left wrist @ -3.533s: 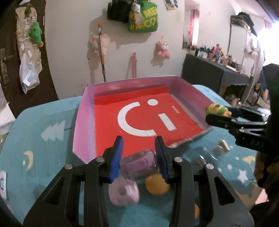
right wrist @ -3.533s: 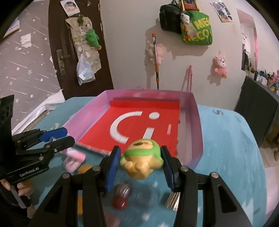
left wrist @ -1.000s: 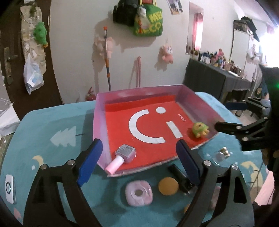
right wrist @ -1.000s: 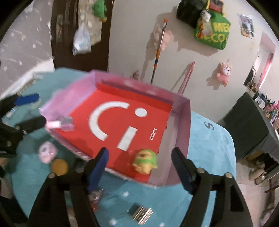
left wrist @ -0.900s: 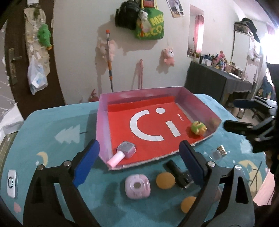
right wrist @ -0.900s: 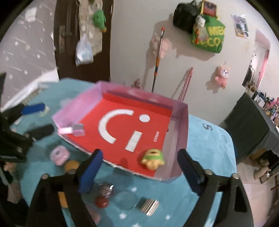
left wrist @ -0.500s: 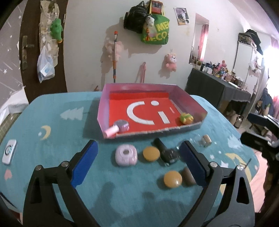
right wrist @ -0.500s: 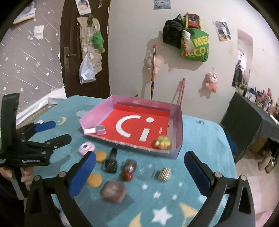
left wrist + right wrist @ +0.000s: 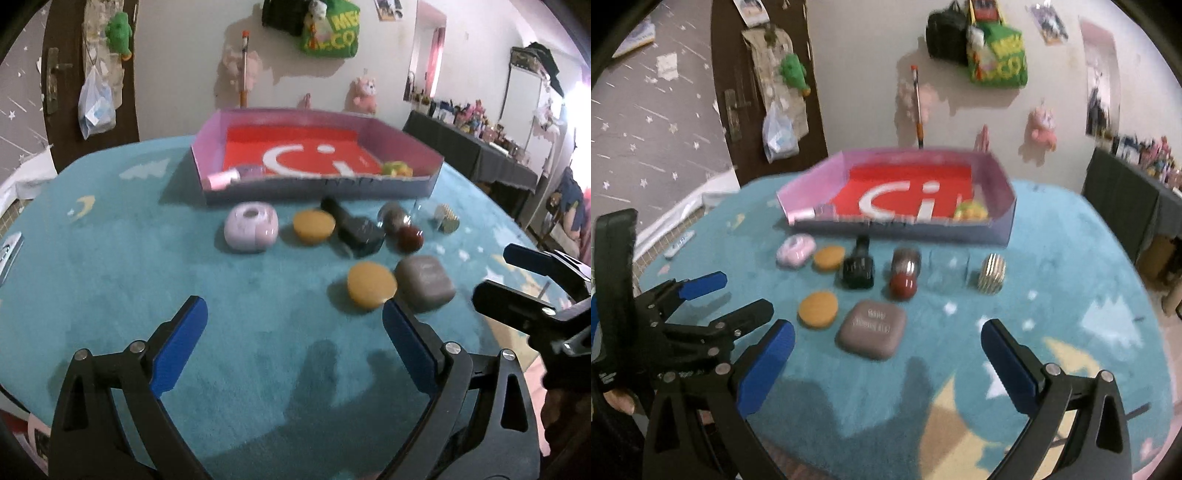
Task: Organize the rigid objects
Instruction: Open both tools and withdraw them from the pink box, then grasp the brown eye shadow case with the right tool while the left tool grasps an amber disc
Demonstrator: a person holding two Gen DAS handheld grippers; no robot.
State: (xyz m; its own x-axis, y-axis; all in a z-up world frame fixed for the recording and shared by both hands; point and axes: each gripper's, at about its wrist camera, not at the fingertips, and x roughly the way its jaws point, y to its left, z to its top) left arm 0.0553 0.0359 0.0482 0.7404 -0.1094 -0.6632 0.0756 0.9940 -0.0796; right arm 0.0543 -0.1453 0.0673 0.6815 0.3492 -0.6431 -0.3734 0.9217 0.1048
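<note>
Left wrist view first: left gripper [image 9: 293, 334] sits at the bottom of the frame with its blue fingers [image 9: 177, 345] spread wide and nothing between them, just bare teal tabletop [image 9: 110, 277]. The pink box [image 9: 317, 184] is in the upper middle, with a pink-capped bottle [image 9: 231, 177] in its near left corner and a green-and-yellow toy [image 9: 397, 169] in its near right corner. Still loose in front of it, mid-frame: a lilac round case [image 9: 251, 228], two orange discs [image 9: 314, 226] [image 9: 371, 284], a black bottle [image 9: 354, 229], a dark red ball [image 9: 410, 238] and a grey case [image 9: 424, 282]. The right gripper [image 9: 517, 280] pokes in from the right edge, also spread.

Right wrist view: right gripper [image 9: 886, 350] low in the frame, fingers [image 9: 1006, 365] wide apart and empty. The grey case [image 9: 872, 328] lies just above the gap, centre frame, with one orange disc [image 9: 817, 309] to its left. A gold ribbed thing [image 9: 991, 272] and something clear [image 9: 947, 271] sit further right, too blurry to name.

My guess is each hand goes for the nearest loose piece. For the right one, I'd square up on the grey case and straddle its narrower sides, keeping clear of the disc beside it. It's smooth and rounded, so close low on it so it doesn't squirt out.
</note>
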